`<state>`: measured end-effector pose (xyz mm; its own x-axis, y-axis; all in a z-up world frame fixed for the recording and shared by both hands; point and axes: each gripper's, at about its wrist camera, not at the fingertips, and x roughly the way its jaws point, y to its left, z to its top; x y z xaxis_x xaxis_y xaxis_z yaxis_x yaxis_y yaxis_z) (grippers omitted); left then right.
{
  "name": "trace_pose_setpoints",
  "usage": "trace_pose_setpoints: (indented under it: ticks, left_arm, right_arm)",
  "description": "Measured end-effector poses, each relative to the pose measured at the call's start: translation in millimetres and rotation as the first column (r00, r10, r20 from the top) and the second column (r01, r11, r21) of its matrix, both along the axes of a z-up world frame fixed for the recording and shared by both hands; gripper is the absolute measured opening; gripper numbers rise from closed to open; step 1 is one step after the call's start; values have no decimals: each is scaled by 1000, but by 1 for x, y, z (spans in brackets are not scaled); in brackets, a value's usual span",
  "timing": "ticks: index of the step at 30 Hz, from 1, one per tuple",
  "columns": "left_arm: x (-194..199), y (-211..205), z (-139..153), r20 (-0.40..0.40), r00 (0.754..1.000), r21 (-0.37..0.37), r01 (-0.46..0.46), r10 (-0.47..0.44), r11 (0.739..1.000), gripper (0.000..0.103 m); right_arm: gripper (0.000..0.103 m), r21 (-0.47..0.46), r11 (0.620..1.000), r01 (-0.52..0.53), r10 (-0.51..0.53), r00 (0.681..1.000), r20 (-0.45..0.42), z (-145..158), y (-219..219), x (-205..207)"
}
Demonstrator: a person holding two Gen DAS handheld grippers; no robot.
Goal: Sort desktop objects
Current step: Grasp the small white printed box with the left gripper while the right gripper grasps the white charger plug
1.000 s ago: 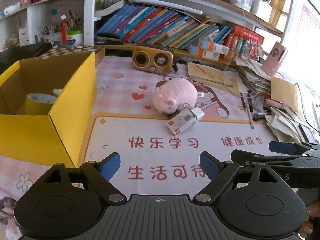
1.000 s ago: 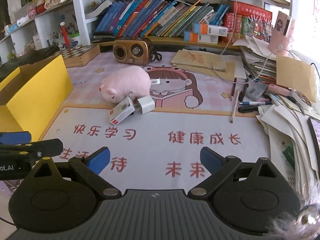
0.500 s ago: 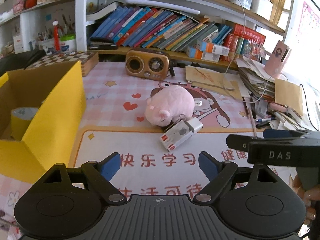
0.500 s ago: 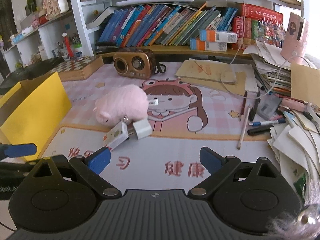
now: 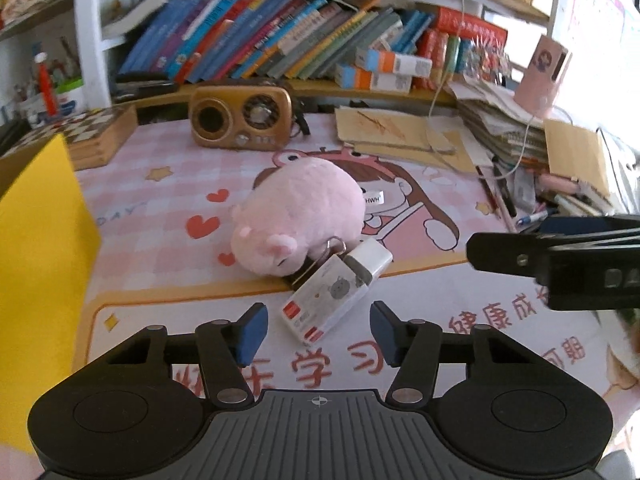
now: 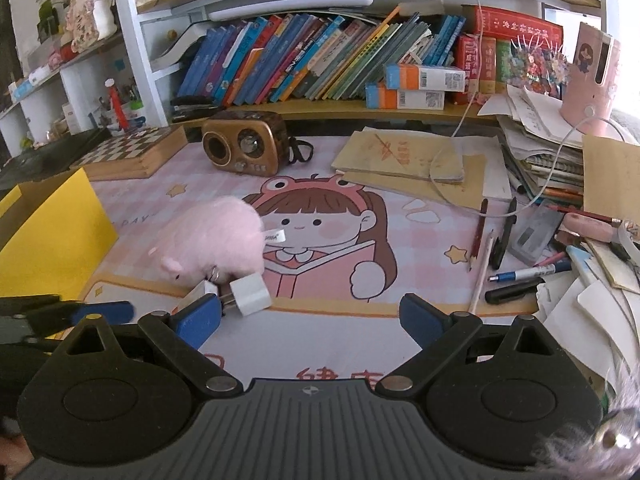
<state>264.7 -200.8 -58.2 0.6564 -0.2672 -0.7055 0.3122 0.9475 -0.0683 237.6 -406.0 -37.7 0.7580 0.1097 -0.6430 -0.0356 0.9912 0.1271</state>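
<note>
A child's study desk at home, that's where I'm working.
Cartoon desk mat (image 6: 320, 344) under me, slanting schoolbooks (image 6: 304, 60) on the shelf, chessboard box (image 6: 132, 152), paper stacks (image 6: 536, 148) right.

Since a second ago the left tongs (image 5: 315, 330) have come forward and down over the surface, so that the white and red box (image 5: 325, 301) beside the pink plush toy (image 5: 299, 221), formerly well ahead of them, now lies with its near end between their blue fingertips (image 5: 253, 330). Their jaws have just been closing and stand narrower than before, with the pads not yet touching the box. The right tongs (image 6: 307, 319) have also advanced toward the shelf, bringing the white charger (image 6: 249, 294) from well ahead to just beside their left fingertip, and the yellow box (image 5: 40, 256) has slid toward the left edge of the left wrist view.
</note>
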Motion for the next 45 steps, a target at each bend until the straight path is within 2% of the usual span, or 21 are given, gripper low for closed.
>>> trace_pose_setpoints:
  ticks: [8, 12, 14, 16, 19, 24, 26, 28, 36, 38, 45]
  left_arm:
    - [24, -12, -17, -26, 998, 43, 51, -50, 998, 55]
    - [20, -11, -16, -20, 997, 54, 74, -74, 996, 34]
    - [17, -4, -13, -28, 997, 32, 66, -66, 997, 29]
    - [12, 6, -10, -39, 998, 16, 45, -44, 999, 28]
    - [3, 24, -4, -54, 999, -14, -1, 1, 1000, 28]
    - [-15, 53, 11, -65, 994, -80, -98, 93, 992, 28]
    - [-21, 60, 17, -59, 992, -100, -121, 116, 988, 28]
    - [-26, 67, 22, -52, 989, -109, -143, 138, 984, 28]
    - [-35, 78, 26, -51, 980, -127, -196, 191, 972, 28]
    - [-36, 77, 27, -50, 981, -129, -194, 189, 973, 28]
    - [-35, 69, 33, -31, 987, -146, -160, 157, 976, 28]
  right_arm:
    - [96, 11, 1000, -10, 10, 1000, -20, -4, -1, 9]
    - [96, 15, 1000, -20, 20, 999, -26, -6, 2, 13]
    - [96, 20, 1000, -23, 24, 999, -33, -7, 2, 16]
    - [96, 25, 999, -34, 35, 999, -42, -11, 4, 21]
    - [92, 21, 996, -82, 83, 994, -67, -19, 11, 31]
    - [72, -33, 976, -213, 210, 974, -86, -36, 32, 52]
    - [59, -62, 961, -268, 261, 960, -101, -43, 41, 61]
    - [52, -98, 946, -309, 297, 948, -118, -49, 48, 70]
    - [49, -115, 933, -342, 326, 935, -138, -55, 54, 85]
    - [45, -105, 936, -337, 320, 936, -145, -58, 54, 85]
    - [44, -88, 944, -317, 305, 944, -130, -55, 50, 72]
